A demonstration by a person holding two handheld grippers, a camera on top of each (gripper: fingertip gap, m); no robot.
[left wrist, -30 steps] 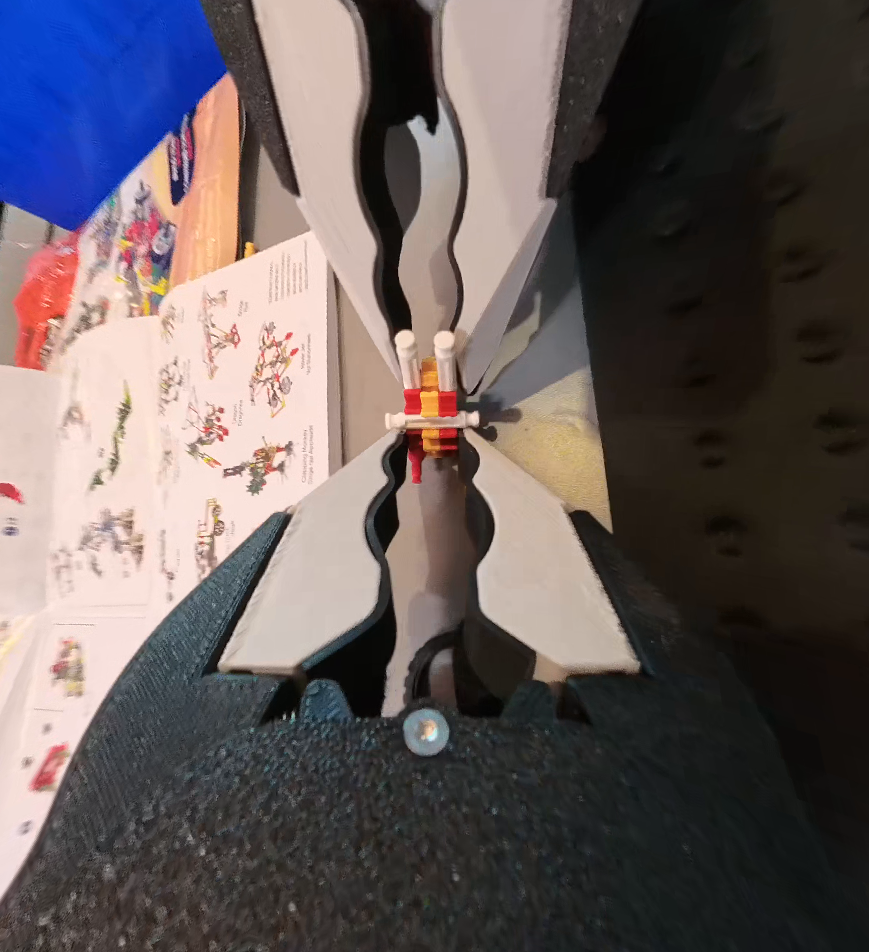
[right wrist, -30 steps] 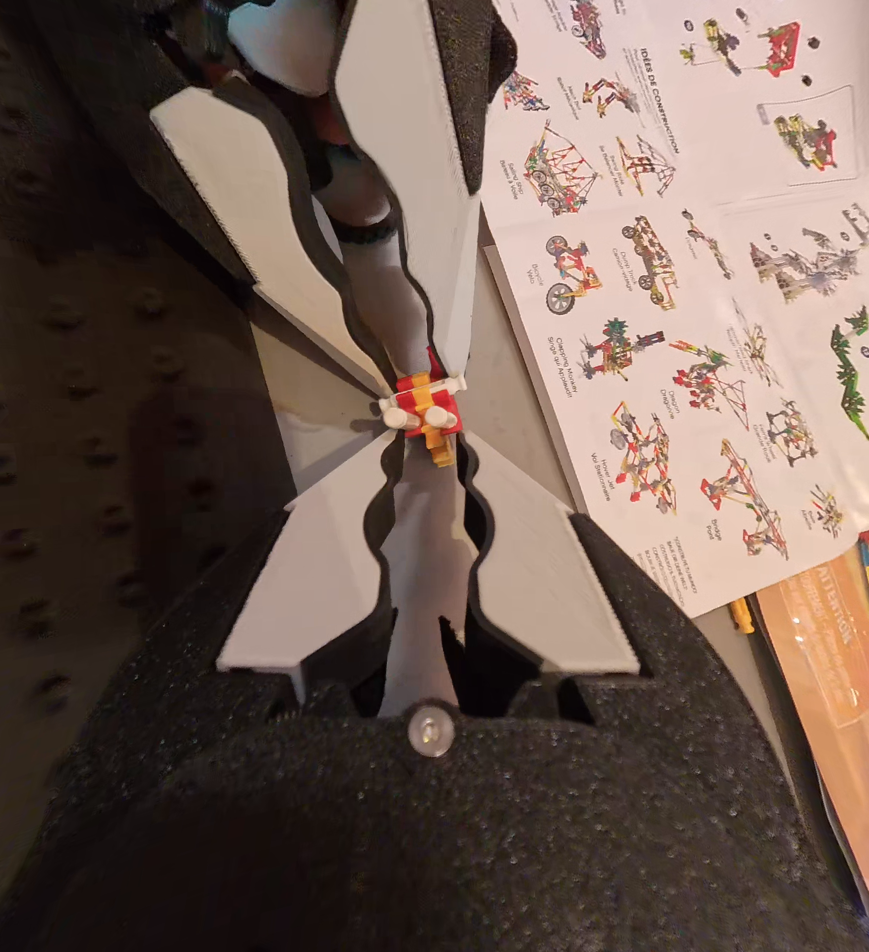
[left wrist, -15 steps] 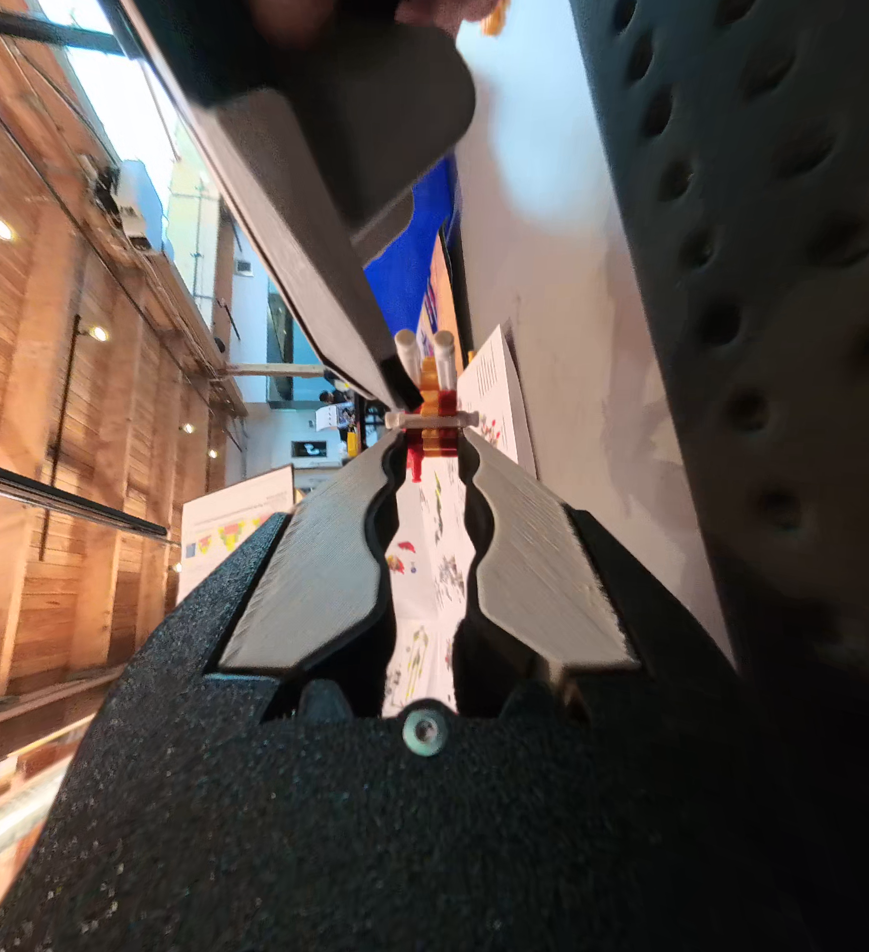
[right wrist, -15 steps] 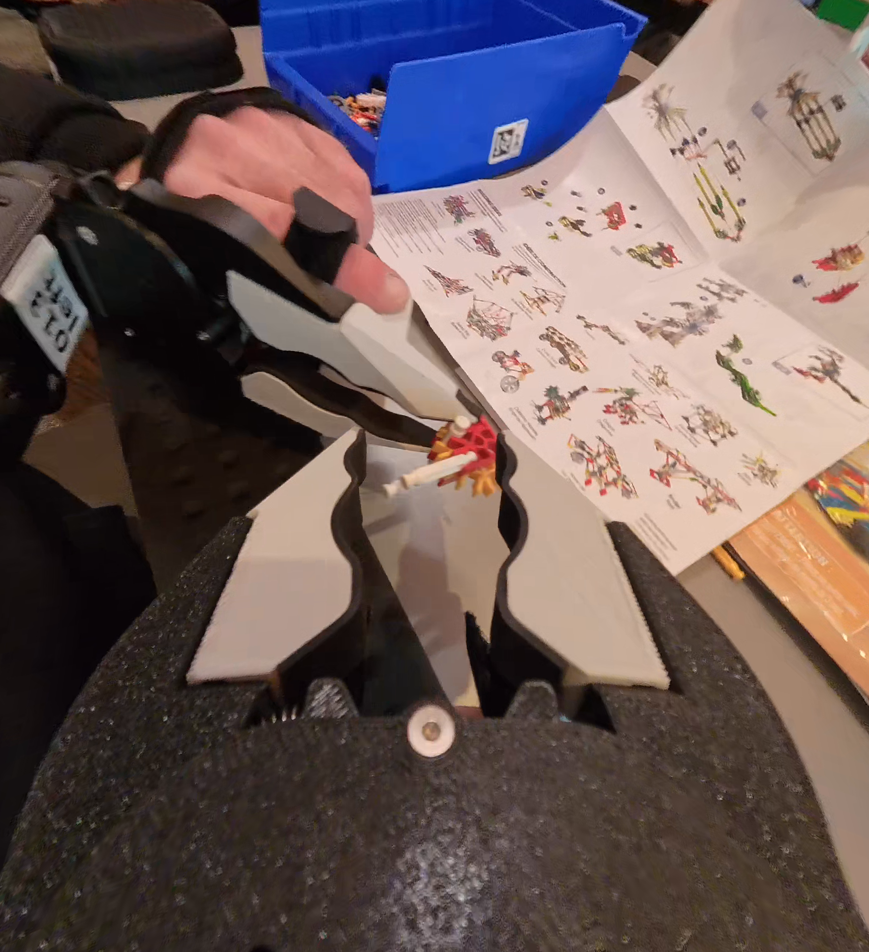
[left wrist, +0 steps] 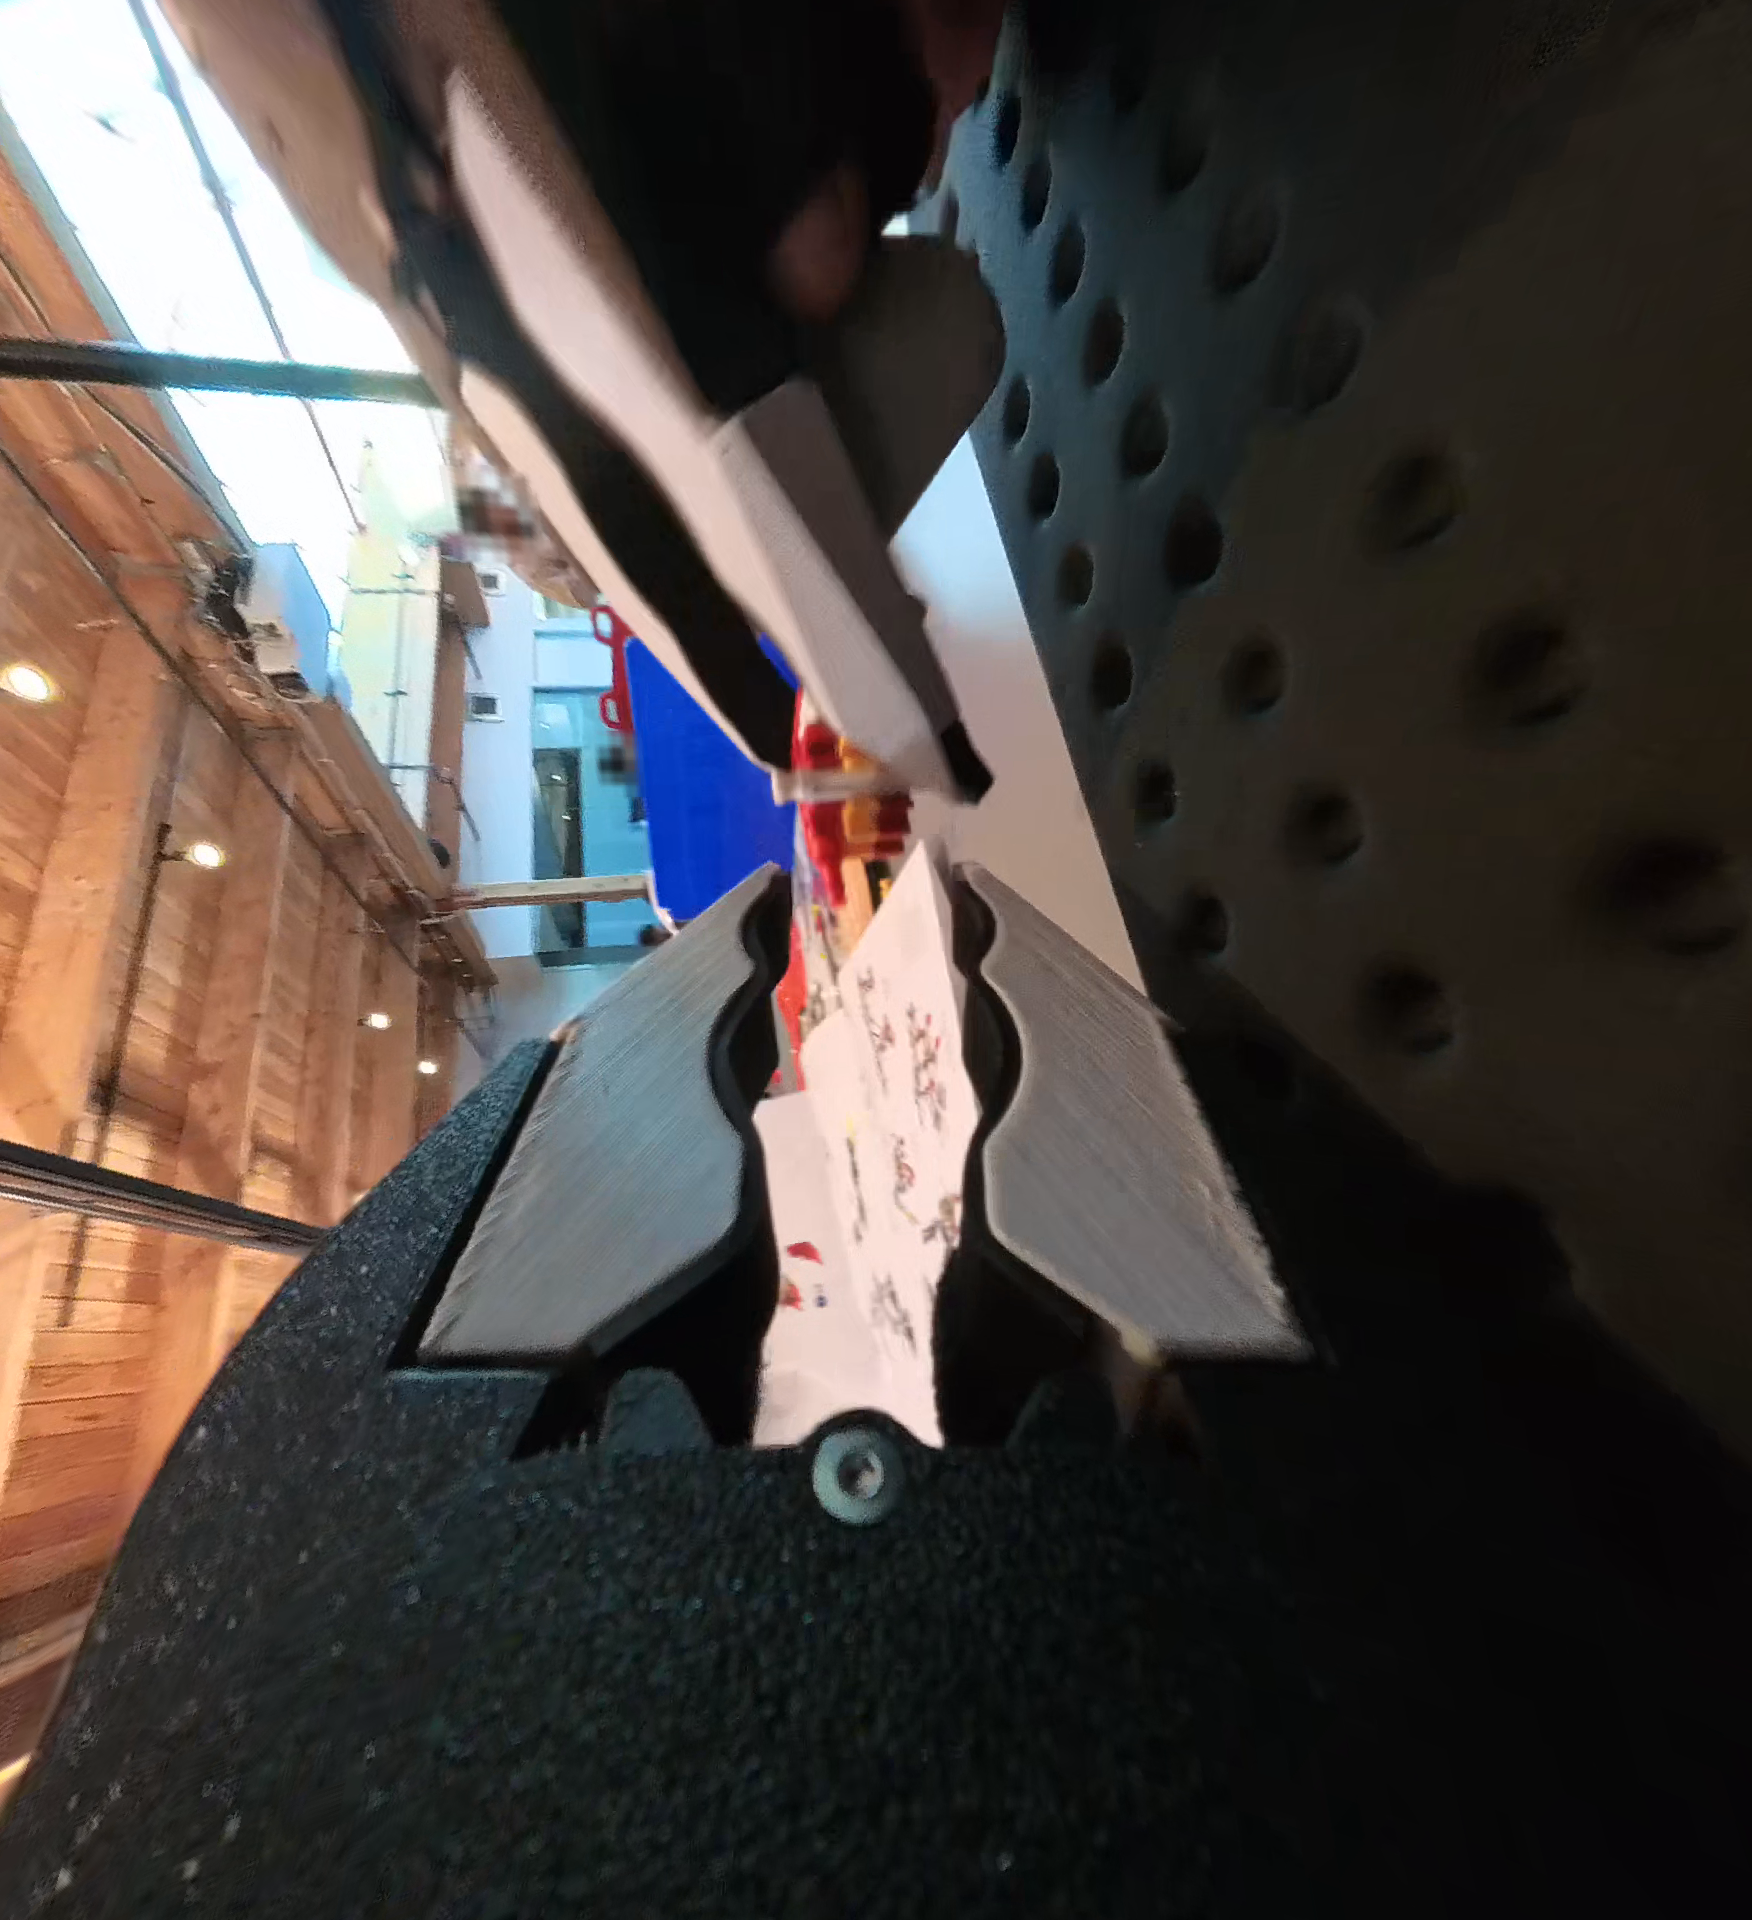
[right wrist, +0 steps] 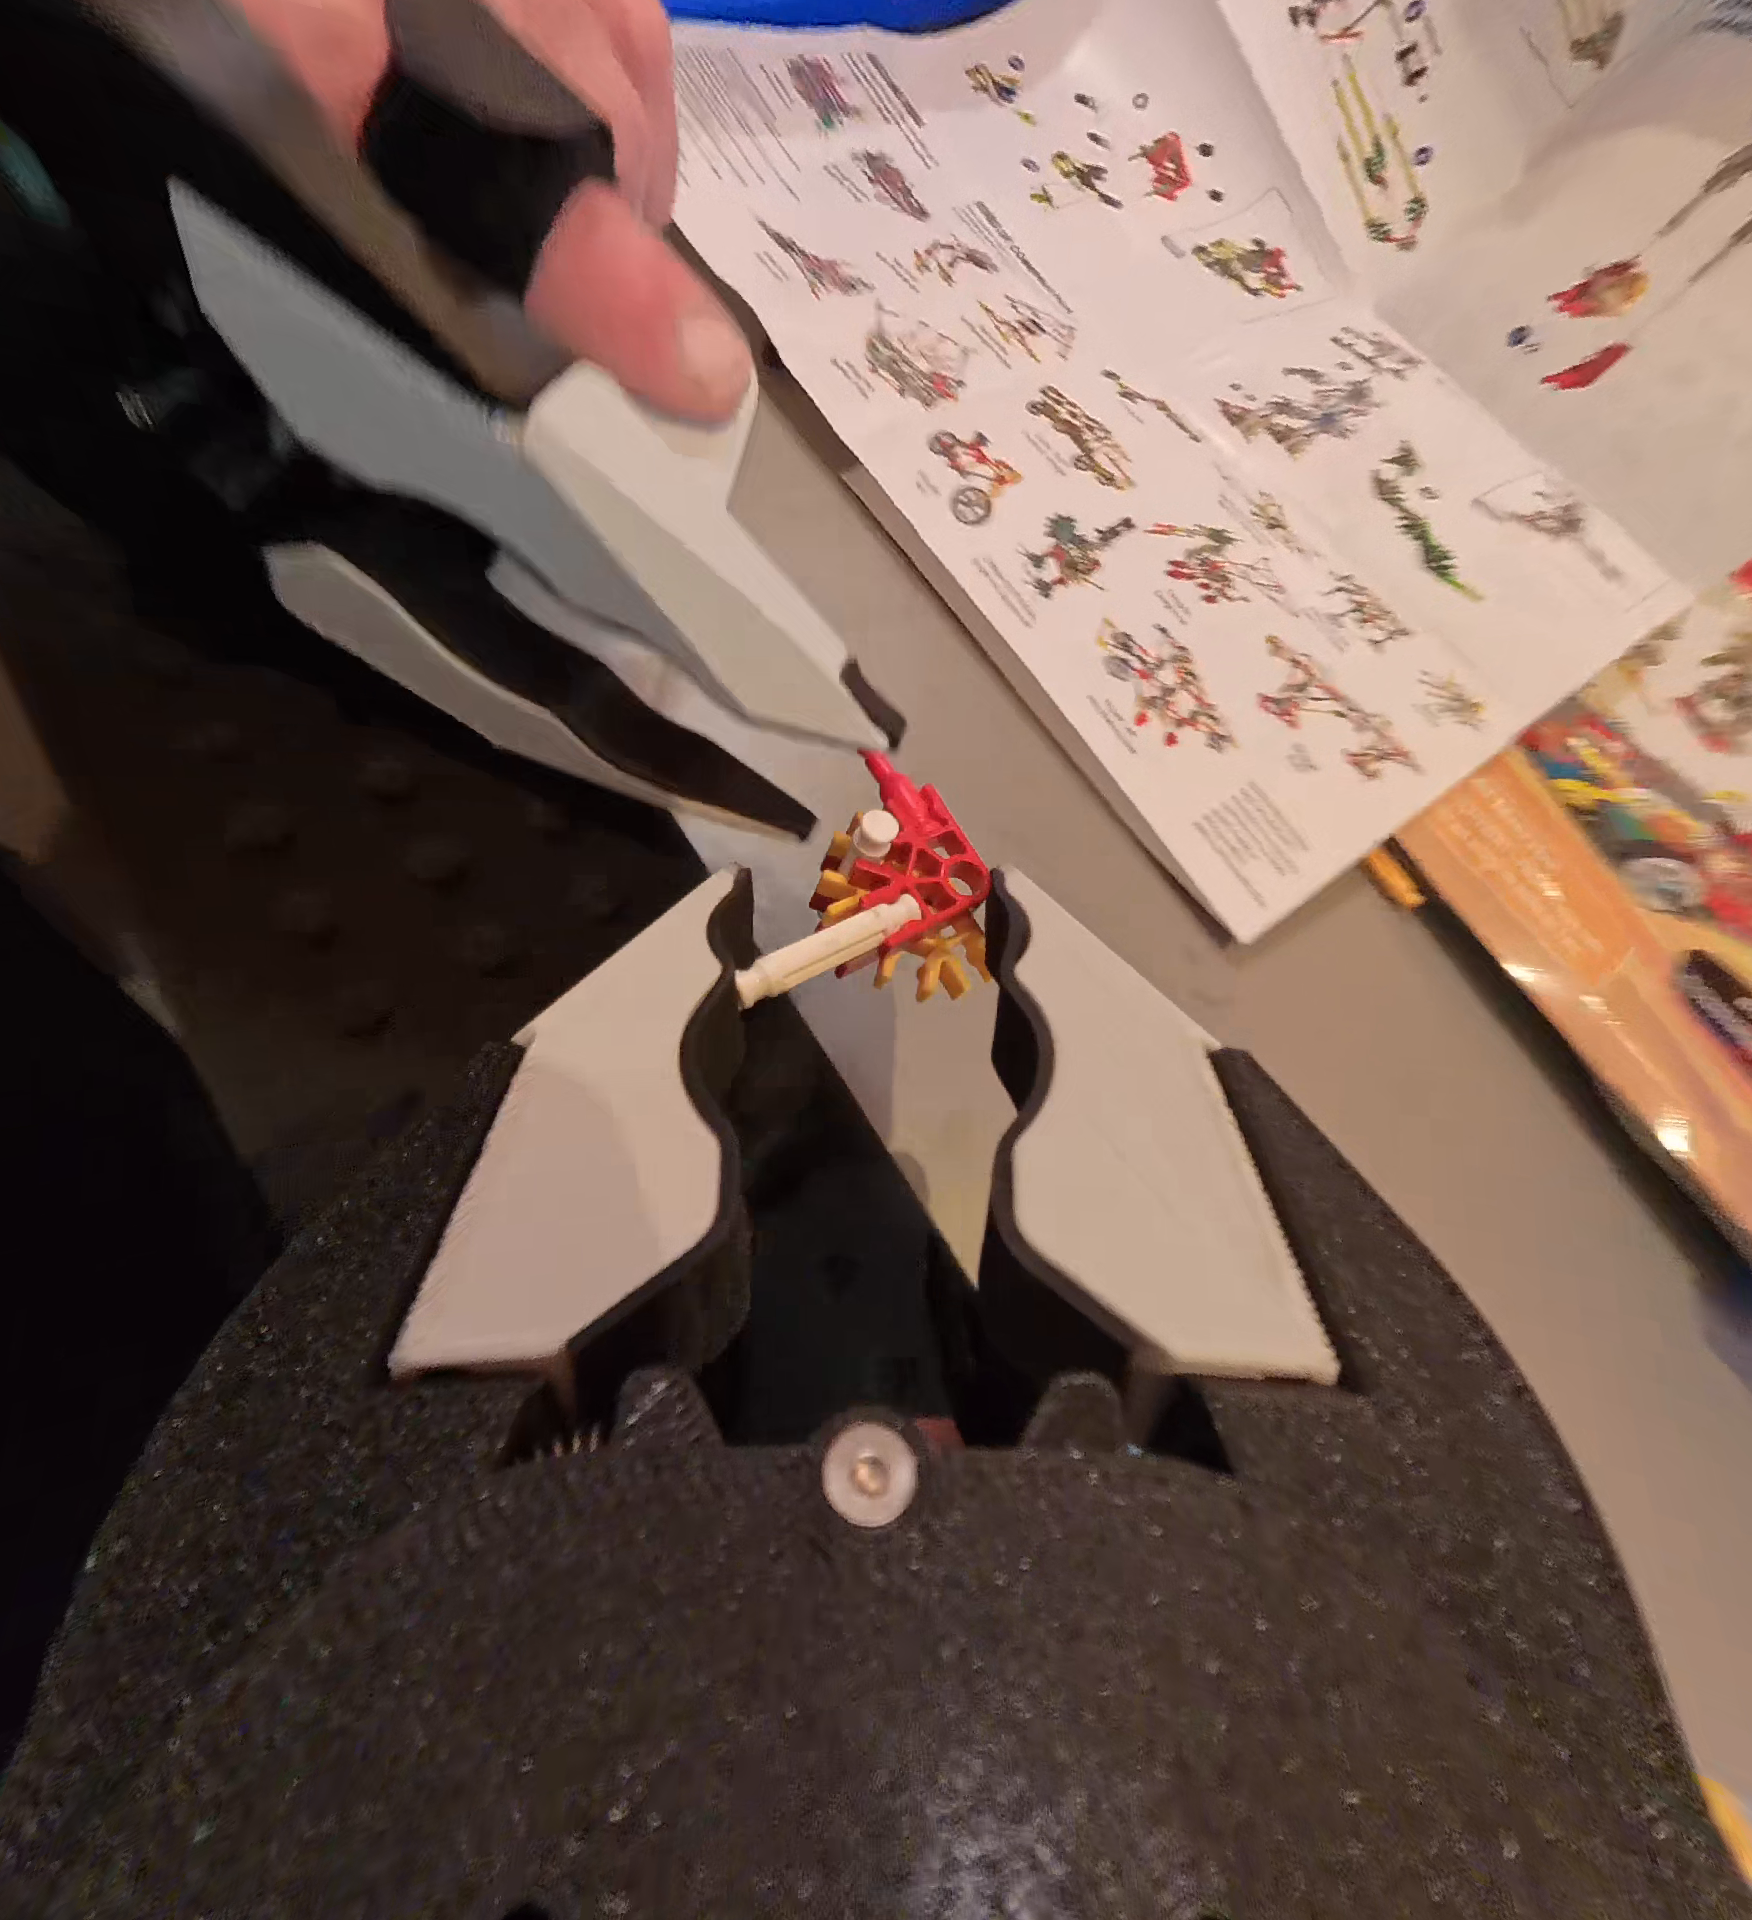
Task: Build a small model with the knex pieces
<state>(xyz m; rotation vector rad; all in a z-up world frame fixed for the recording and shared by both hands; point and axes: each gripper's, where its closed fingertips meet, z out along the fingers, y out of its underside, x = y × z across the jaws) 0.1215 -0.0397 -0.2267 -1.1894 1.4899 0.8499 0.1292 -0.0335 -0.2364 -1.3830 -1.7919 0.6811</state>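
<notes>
The right gripper [right wrist: 867, 883] has the cluster [right wrist: 913, 883] between its fingertips. One fingertip bears on the red connector and the other on the free end of a white rod [right wrist: 830, 945], so the jaws stand fairly wide yet look clamped across the piece. The rod's long axis runs crosswise between the fingers, tilted a little. A second rod stub points up toward the camera, and yellow connectors hang below the red one.

Just beyond, the left gripper [right wrist: 836, 774] comes in from the upper left of the right wrist view with its fingers parted. Its upper tip is just beside the red spike on top of the cluster; whether they touch I cannot tell. The left wrist view agrees: its own fingers are apart with nothing between them, and the cluster sits just past their tips, under the other gripper's finger. So the right gripper is the nearer one, with the cluster straight ahead of both. A hand [right wrist: 633, 281] grips the left gripper's handle.

Under the cluster lies bare grey table [right wrist: 1111, 1039]. A dark studded mat [right wrist: 384, 831] borders it on the left and a picture sheet [right wrist: 1267, 416] on the right, its near corner close by. An orange box [right wrist: 1630, 935] lies past the sheet's edge, and farther off is a blue bin [left wrist: 706, 790].
</notes>
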